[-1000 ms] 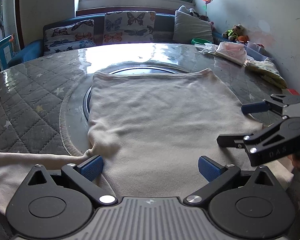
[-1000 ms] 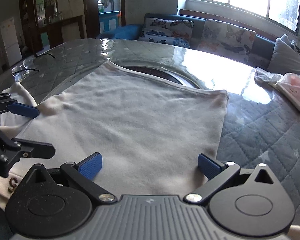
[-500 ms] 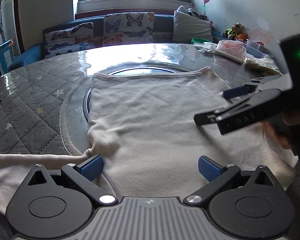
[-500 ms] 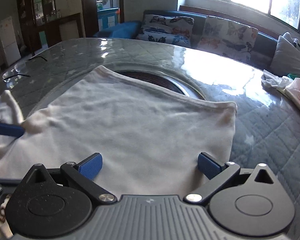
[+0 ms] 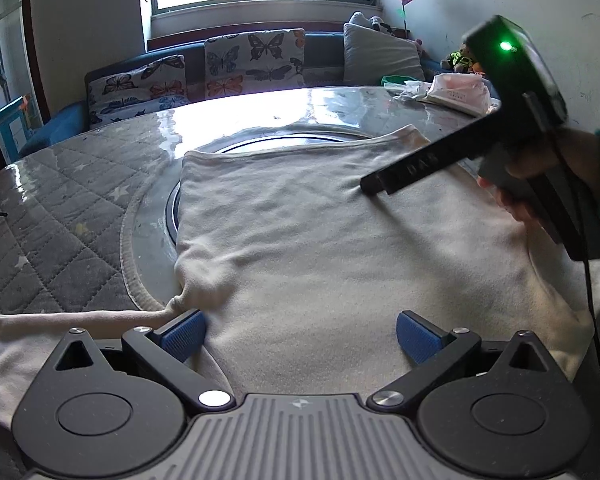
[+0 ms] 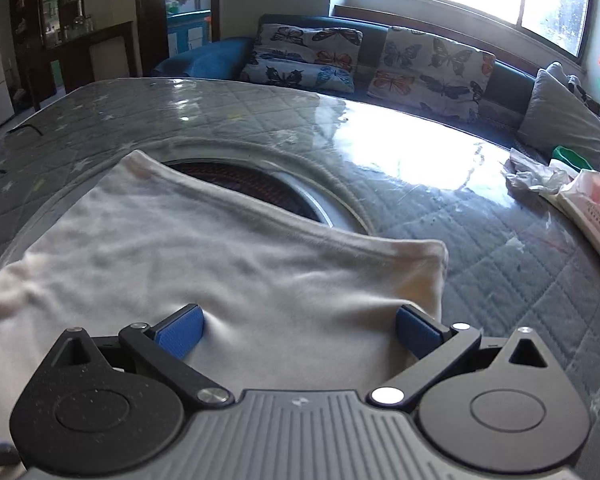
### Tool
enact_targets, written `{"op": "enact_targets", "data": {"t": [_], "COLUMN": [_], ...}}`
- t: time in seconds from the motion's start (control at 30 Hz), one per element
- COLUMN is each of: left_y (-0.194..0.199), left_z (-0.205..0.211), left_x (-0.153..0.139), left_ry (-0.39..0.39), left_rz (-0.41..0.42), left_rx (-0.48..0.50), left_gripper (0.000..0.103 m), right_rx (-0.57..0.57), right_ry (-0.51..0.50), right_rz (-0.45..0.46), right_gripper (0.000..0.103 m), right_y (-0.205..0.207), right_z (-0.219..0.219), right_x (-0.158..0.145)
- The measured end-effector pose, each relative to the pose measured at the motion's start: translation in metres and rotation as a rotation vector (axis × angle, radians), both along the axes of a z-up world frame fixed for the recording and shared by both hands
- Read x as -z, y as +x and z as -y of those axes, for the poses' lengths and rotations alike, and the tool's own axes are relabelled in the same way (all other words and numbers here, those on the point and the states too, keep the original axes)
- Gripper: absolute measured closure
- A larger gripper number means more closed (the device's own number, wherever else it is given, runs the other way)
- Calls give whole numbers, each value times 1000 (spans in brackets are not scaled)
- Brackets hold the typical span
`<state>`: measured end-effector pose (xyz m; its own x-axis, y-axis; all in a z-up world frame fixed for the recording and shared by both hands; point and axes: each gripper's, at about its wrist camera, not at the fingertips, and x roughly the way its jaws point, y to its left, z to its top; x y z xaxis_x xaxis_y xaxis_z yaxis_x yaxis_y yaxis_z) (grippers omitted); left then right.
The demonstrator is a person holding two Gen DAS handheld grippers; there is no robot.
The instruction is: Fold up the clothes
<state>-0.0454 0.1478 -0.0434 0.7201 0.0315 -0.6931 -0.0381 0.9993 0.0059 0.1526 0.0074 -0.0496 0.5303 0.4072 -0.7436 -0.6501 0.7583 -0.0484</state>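
Observation:
A cream shirt point(image 5: 320, 240) lies flat on the round table, its hem toward the far side and one sleeve point(image 5: 60, 324) stretched out to the left. My left gripper point(image 5: 300, 338) is open low over the shirt's near part, its left pad by the armpit. My right gripper point(image 6: 298, 334) is open, its blue pads point(image 6: 180, 336) touching the cloth near the shirt's far right corner point(image 6: 428, 256). In the left wrist view the right gripper's body point(image 5: 480, 136) reaches in from the right over the shirt point(image 6: 220, 264).
The table has a quilted grey cover point(image 5: 60, 216) under glossy plastic and a round inset point(image 6: 260, 184) in the middle. A packet and crumpled bags point(image 6: 572, 196) lie at the far right edge. A sofa with butterfly cushions point(image 5: 220, 64) stands behind the table.
My right gripper has moved from the shirt's near right side forward and up across it to the far right corner. My left gripper has stayed put.

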Motion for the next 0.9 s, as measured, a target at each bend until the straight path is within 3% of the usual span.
{"op": "enact_targets", "data": {"t": [0.37,0.53,0.67,0.9], "left_y": [-6,-7,-8,-8], "left_z": [3,3,2,1], "left_x": [2,3,3,3], "left_ry": [6,5,4,4], "left_rz": [23,34,38,43], "left_rx": [3,4,7,16], "left_gripper": [0,0,0,0], "right_rx": [23,-130,-198,-125], "right_ry": [-16,-11,-29,20], "right_rz": [11,-5,-36,-71], "right_gripper": [0,0,0,0], "right_y": [21,-2,-13,10], "right_z": [-13,-37,-63,-67], "right_x": [-7,-15,-4,1]}}
